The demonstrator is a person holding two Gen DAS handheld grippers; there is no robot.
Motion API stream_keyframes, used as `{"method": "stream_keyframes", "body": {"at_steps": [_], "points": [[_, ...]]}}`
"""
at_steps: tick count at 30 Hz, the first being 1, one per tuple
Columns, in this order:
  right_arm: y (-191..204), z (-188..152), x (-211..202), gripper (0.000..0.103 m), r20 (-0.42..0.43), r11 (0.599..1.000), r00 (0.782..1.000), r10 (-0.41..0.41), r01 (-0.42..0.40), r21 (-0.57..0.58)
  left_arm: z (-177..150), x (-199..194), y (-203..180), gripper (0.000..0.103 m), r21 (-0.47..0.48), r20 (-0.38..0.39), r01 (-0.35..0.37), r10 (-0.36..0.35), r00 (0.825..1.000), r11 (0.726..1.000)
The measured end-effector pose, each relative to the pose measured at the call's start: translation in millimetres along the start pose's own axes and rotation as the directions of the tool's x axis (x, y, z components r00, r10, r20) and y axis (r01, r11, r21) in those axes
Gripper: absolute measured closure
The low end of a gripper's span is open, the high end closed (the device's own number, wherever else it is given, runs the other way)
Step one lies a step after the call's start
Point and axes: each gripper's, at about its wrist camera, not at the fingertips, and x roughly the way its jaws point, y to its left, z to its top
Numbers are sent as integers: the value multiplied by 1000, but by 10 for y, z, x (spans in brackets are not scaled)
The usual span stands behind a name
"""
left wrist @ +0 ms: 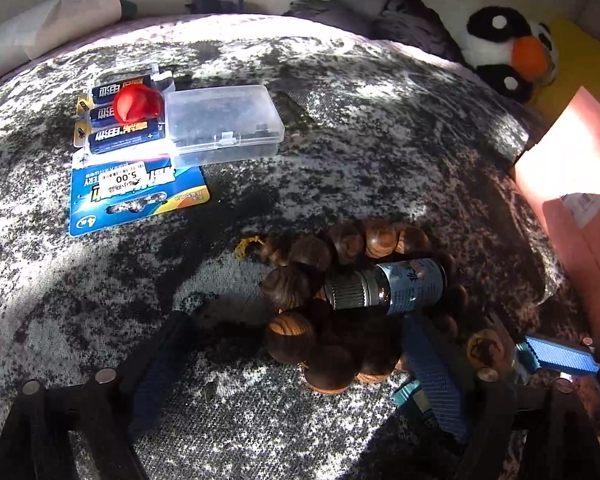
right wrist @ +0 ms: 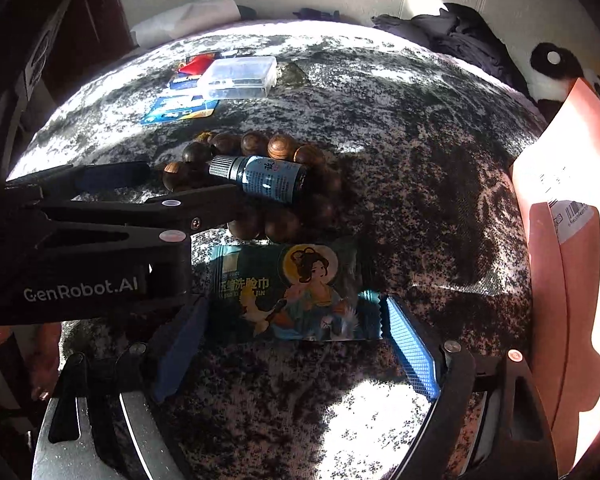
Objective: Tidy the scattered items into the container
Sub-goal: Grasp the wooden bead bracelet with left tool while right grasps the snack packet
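The right gripper is hovering with fingers spread wide around the flat foil sachet lying on the bed — light, crinkly, slippery, best pinched across its short edges. The left gripper is waiting with fingers released by the wooden bead bracelet.

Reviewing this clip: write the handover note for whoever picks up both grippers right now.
Left gripper: open, empty, around the wooden bead bracelet.
Right gripper: open, empty, straddling the face-towel packet.
Small blue bottle lies on the bracelet. Battery pack with a red item on it sits beside the clear plastic box, which is closed.
Done: nothing visibly packed.
Left: open box, load everything.
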Motion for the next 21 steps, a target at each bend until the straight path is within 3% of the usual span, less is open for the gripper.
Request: {"method": "stream_keyframes", "body": {"at_steps": [1,4,5,8,9,12,21], "points": [[-7,4,11,12,1,1000,1000,1,-1,1,9,-1,-21,56,14,0,26,-26,1000,1000],[-9,13,50,10,3,1000,1000,2,-2,-2,24,-69,-36,82,29,10,-1,1,1000,1000],[7,18,52,14,5,1000,1000,0,1,-19,28,-96,-5,85,20,8,7,-7,1000,1000],[58,49,4,48,12,999,1000,7,-7,-51,30,-194,95,86,-26,-5,28,-28,1000,999],[76,53,-11,52,12,998,1000,1,-1,-62,28,-226,115,86,-37,-5,24,-24,1000,999],[44,58,-53,57,14,999,1000,17,-17,-49,26,-362,152,86,-52,9,20,-20,1000,998],[-25,81,-551,58,124,1000,992,22,-19,-23,79,-1011,137,86,-59,110,17,-11,994,998]]}}
